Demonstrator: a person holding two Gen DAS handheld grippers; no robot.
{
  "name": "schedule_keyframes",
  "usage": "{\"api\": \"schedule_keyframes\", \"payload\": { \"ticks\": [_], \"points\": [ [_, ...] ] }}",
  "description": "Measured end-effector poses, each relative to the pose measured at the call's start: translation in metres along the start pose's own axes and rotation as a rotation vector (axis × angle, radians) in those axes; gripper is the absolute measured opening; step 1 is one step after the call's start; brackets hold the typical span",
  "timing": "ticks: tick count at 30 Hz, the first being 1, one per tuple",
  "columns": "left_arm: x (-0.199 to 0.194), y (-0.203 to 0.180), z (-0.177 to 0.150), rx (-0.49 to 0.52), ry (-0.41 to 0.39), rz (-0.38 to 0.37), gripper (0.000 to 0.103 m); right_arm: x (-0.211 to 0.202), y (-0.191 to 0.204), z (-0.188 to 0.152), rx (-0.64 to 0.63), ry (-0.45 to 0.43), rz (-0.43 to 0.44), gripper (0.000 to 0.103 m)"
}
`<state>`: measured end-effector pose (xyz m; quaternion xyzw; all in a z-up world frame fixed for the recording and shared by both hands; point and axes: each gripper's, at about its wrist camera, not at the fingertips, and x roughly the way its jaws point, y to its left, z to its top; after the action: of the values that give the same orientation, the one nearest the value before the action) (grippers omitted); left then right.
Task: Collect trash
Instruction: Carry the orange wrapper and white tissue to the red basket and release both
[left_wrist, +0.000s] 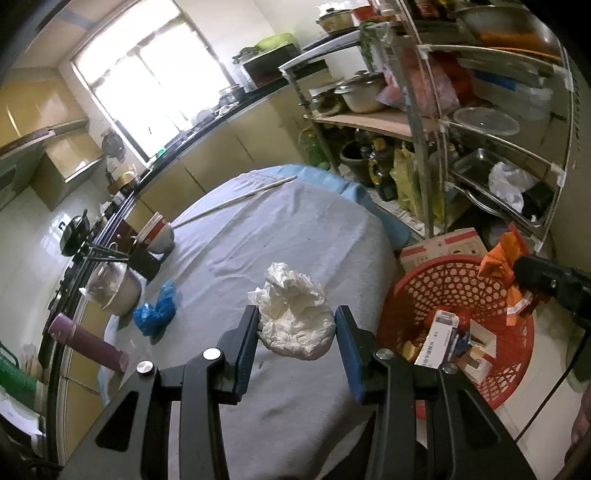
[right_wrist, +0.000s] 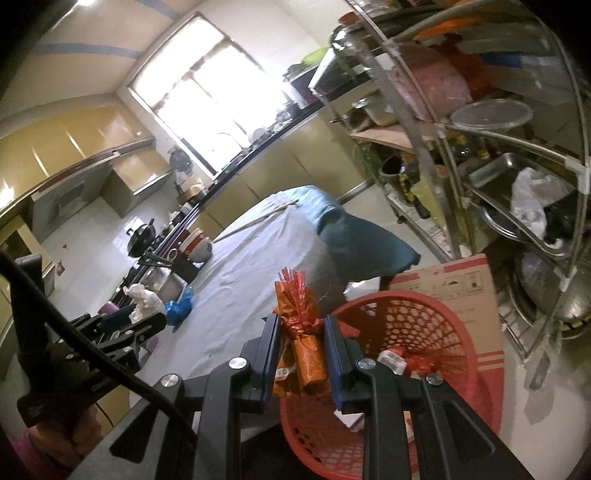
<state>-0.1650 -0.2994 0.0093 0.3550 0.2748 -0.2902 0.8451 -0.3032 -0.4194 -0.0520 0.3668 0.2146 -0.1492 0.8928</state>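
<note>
Between our left gripper's (left_wrist: 295, 328) blue pads sits one crumpled white tissue wad (left_wrist: 295, 317), both pads pressed against its sides, held above the grey tablecloth (left_wrist: 280, 236). Our right gripper (right_wrist: 301, 343) is clenched on one orange-and-red foil wrapper (right_wrist: 301, 332), which stands nearly upright, its frilled end up, at the near rim of the red basket (right_wrist: 436, 306).

That basket stands on the floor just beside the table edge. Inside we count a white carton (left_wrist: 441, 338) and several smaller packets, too jumbled to number. One cardboard box (right_wrist: 450, 284) leans behind the basket.

On the cloth, left of the tissue: one crumpled blue plastic piece (left_wrist: 157, 312), one lidded steel pot (left_wrist: 114, 288), one stack of bowls (left_wrist: 157, 232), and a purple cylinder (left_wrist: 88, 341) lying at the table's edge. A pair of pale chopsticks (left_wrist: 236, 201) lies at the far end.

To the right, a metal rack (left_wrist: 509, 147) loaded with pots, trays and bags stands past the basket.
</note>
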Motion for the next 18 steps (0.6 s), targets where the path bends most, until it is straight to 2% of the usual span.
{"api": "schedule_keyframes", "payload": {
  "ticks": [7,18],
  "points": [
    [0.001,-0.017,0.004,0.030,0.003,-0.037,0.044,-0.010,-0.022,0.001,0.039,-0.011,-0.033,0.025],
    [0.003,-0.033,0.005,0.062,0.012,-0.064,0.044,-0.011,-0.028,0.000,0.056,-0.009,-0.048,0.025]
  ]
}}
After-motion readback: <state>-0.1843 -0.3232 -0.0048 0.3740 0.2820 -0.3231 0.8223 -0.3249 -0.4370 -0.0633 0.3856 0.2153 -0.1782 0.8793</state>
